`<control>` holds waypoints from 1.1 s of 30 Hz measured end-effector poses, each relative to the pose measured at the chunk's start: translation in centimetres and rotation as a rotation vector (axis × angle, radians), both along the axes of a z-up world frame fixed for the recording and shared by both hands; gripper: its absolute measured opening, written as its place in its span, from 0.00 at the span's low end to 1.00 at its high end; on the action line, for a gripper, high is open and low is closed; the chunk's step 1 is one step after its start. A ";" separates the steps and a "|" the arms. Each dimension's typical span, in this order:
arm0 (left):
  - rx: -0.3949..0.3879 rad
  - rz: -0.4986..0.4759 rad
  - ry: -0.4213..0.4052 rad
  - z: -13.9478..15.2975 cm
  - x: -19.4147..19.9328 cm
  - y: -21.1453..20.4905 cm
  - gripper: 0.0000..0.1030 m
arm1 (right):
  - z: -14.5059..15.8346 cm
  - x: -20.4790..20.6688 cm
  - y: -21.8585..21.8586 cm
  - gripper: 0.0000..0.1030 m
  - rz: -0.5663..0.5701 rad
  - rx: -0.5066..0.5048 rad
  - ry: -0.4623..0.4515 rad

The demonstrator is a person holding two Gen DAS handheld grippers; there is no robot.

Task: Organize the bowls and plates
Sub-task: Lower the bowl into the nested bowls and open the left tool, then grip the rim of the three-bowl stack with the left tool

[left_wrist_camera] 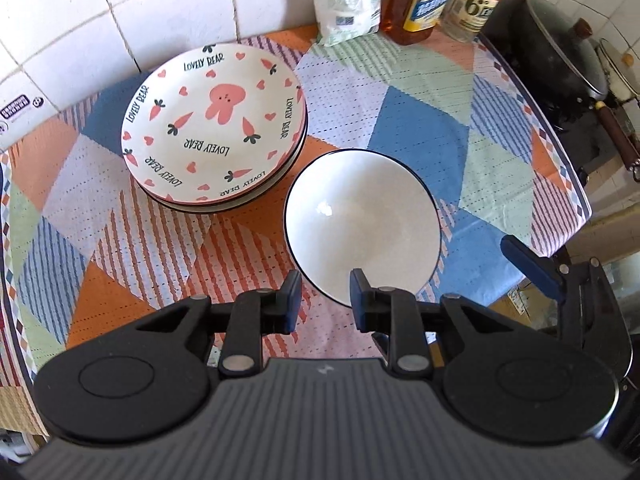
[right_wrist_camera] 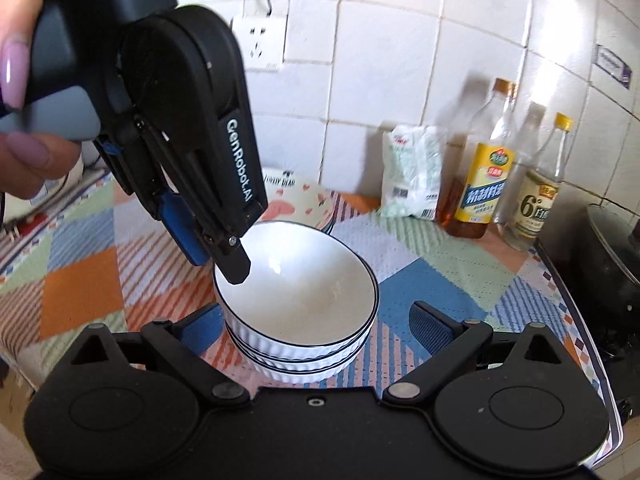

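Three white ribbed bowls with dark rims [right_wrist_camera: 304, 300] are stacked on the patterned cloth; from above, the top bowl [left_wrist_camera: 360, 220] shows empty. My left gripper [left_wrist_camera: 326, 300] points down over the near rim with its jaws a narrow gap apart. The rim runs through that gap and the pads do not press on it. In the right wrist view the left gripper [right_wrist_camera: 216, 266] hangs at the bowl's left rim, held by a hand [right_wrist_camera: 20, 80]. My right gripper [right_wrist_camera: 316, 320] stands wide open on either side of the stack without touching it; one of its fingers [left_wrist_camera: 528, 264] shows at the right. Bunny-print plates [left_wrist_camera: 216, 128] are stacked behind the bowls, and show again as plates [right_wrist_camera: 300, 196].
Along the tiled back wall stand a white bag [right_wrist_camera: 412, 172], an oil bottle [right_wrist_camera: 480, 184] and a clear vinegar bottle [right_wrist_camera: 536, 200]. A dark wok [left_wrist_camera: 568, 48] sits on the stove past the table's right edge [left_wrist_camera: 576, 184]. A wall socket [right_wrist_camera: 260, 44] is above the plates.
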State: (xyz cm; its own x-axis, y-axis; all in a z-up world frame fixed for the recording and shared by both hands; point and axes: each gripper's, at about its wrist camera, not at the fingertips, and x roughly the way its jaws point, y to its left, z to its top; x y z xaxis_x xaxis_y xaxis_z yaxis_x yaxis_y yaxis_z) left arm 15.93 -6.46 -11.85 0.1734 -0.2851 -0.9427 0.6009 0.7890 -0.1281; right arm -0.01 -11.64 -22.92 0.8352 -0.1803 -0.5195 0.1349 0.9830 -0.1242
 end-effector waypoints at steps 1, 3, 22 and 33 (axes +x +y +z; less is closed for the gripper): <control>-0.003 -0.006 -0.009 0.2 -0.3 0.2 0.23 | 0.1 -0.3 0.1 0.98 -0.005 0.009 -0.011; -0.007 -0.012 -0.023 0.5 -0.8 0.6 0.23 | 0.1 -0.9 0.3 0.98 -0.017 0.005 -0.038; -0.260 0.109 -0.024 -1.4 -1.7 5.8 0.26 | -4.8 -2.9 -0.9 0.98 0.012 0.166 -0.075; -0.254 0.123 0.009 -4.6 -0.5 4.9 0.28 | -9.1 1.1 -0.7 0.98 0.046 0.172 0.005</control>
